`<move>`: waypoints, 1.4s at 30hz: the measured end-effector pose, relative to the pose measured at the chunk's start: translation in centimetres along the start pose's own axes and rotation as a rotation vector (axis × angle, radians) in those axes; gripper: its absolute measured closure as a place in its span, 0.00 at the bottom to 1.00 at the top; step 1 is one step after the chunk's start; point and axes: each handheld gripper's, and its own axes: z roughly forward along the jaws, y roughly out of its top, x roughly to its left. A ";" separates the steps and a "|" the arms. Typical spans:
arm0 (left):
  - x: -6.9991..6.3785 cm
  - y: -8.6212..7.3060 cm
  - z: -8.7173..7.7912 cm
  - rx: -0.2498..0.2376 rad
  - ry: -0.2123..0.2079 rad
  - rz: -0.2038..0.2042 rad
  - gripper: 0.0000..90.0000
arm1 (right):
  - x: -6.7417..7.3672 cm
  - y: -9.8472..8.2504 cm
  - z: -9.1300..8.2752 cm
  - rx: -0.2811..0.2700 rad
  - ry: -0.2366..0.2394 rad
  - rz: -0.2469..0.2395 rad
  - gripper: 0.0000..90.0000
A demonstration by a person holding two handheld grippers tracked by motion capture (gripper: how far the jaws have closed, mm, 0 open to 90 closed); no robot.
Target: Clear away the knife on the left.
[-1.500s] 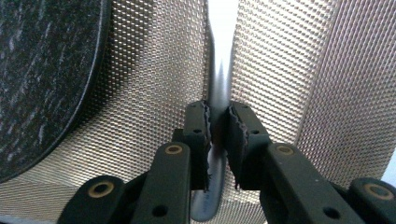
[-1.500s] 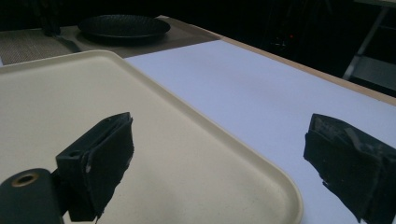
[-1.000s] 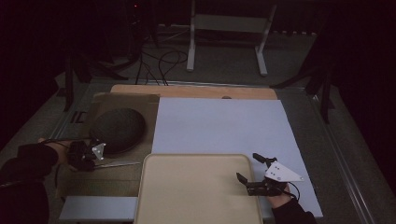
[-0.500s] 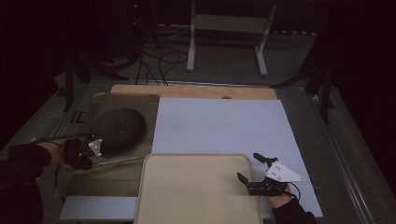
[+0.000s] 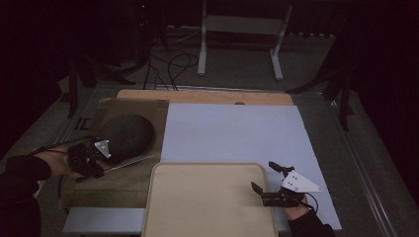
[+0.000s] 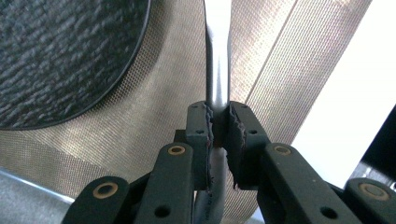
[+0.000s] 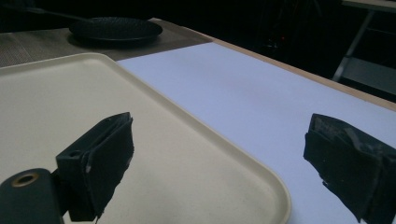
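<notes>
My left gripper is shut on the silver handle of a metal utensil. The utensil sticks out to the right over a brown woven mat, lifted off it. Just beyond it a dark round textured plate lies on the mat. My right gripper is open, its jaws spread wide over the right rim of a cream tray, with nothing between them.
A pale blue sheet covers the table's middle and right, under the tray. A wooden strip runs along the far edge. Beyond the table stand a white metal frame and floor cables.
My left gripper has risen and moved slightly toward the dark plate, carrying the utensil, whose far end has swung up off the mat. The right gripper has stayed put.
</notes>
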 end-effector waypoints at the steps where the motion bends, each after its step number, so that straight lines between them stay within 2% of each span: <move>1: -0.1 0.1 -0.1 -0.005 -0.013 -0.017 0.89 | 0.0 0.0 0.0 0.002 0.000 0.001 0.09; 4: -0.6 0.6 -0.3 -0.020 -0.044 -0.039 0.89 | 0.0 0.0 0.0 0.003 -0.001 0.003 0.09; 10: -1.5 1.7 -0.3 -0.033 -0.068 -0.066 0.89 | 0.0 0.0 0.1 0.005 -0.003 -0.002 0.09; 11: -1.6 1.9 -0.3 -0.038 -0.080 -0.084 0.89 | 0.0 0.0 0.1 0.005 -0.003 0.000 0.09; 20: -3.2 3.6 -0.3 -0.108 -0.104 -0.072 0.89 | 0.0 0.0 0.0 0.003 -0.006 0.005 0.09; 24: -4.0 4.5 -0.1 -0.111 -0.110 -0.088 0.89 | 0.0 0.0 0.1 0.004 -0.005 0.004 0.09; 25: -4.2 4.7 -0.1 -0.109 -0.105 -0.082 0.89 | 0.0 0.0 0.1 0.005 -0.005 0.004 0.09; 27: -4.8 5.1 0.1 -0.105 -0.117 -0.043 0.89 | 0.0 0.0 0.1 0.005 -0.005 0.002 0.09; 29: -5.3 5.5 0.4 -0.100 -0.119 -0.035 0.89 | 0.0 0.0 0.0 0.006 -0.005 -0.001 0.09; 31: -5.5 5.7 0.5 -0.102 -0.118 -0.042 0.89 | 0.0 0.0 0.0 0.005 -0.005 0.001 0.09; 33: -6.6 6.7 0.8 -0.120 -0.122 -0.056 0.89 | 0.0 0.0 0.1 0.007 -0.005 -0.001 0.09; 36: -7.0 7.3 1.0 -0.119 -0.120 -0.071 0.89 | 0.0 0.0 0.1 0.007 -0.005 -0.005 0.09; 37: -7.2 7.5 1.0 -0.131 -0.109 -0.091 0.89 | 0.0 0.0 0.1 0.007 -0.008 -0.006 0.09; 38: -7.2 7.8 1.0 -0.124 -0.125 -0.127 0.89 | 0.0 0.0 0.1 0.007 -0.008 -0.006 0.09; 40: -7.8 8.3 1.1 -0.123 -0.110 -0.110 0.89 | 0.0 0.0 0.0 0.007 -0.009 -0.007 0.09; 42: -8.6 9.1 1.1 -0.131 -0.119 -0.124 0.89 | 0.0 0.0 0.0 0.007 -0.008 -0.007 0.09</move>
